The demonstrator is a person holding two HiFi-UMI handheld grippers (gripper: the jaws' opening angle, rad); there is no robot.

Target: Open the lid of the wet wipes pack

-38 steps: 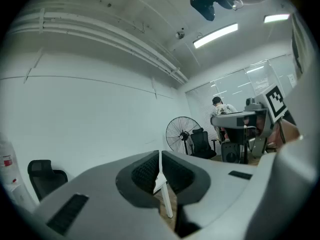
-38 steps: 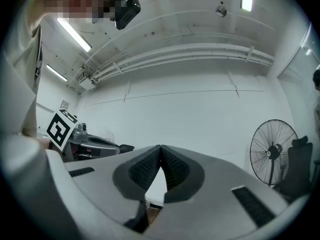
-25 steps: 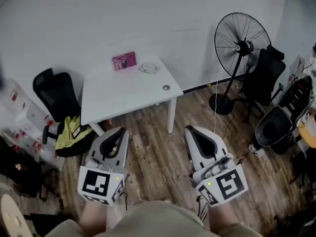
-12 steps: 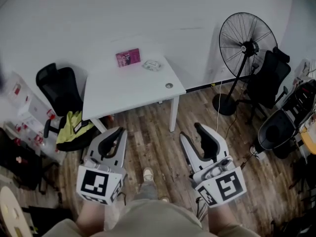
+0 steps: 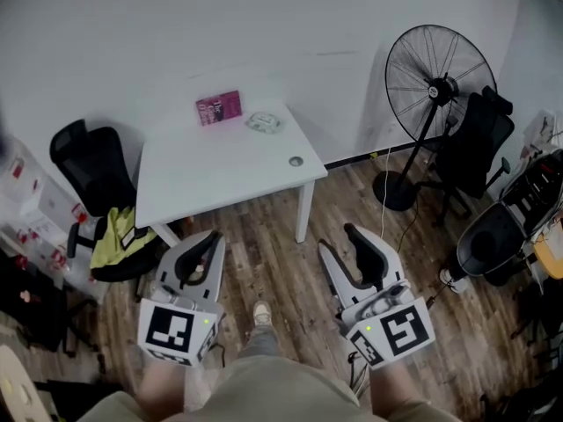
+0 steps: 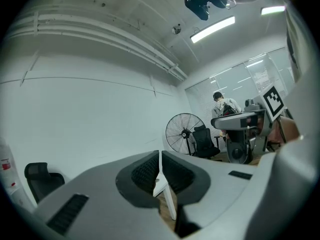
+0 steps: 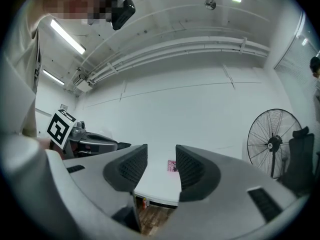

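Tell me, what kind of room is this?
Probably an office or lab workroom. A plain white table stands against the wall, a black office chair sits beside it, and a pedestal fan stands on the wood-look floor.

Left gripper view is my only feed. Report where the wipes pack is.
Observer: A pink pack sits at the far edge of the white table, by the wall.
Operator: Give me the right claw's state.
Observer: The right gripper has just been opening its claw. The jaws stand apart with nothing between them.
Operator: List what else is on that table.
Observer: A crumpled clear item lies beside the pink pack, and a small round item lies near the table's right edge.
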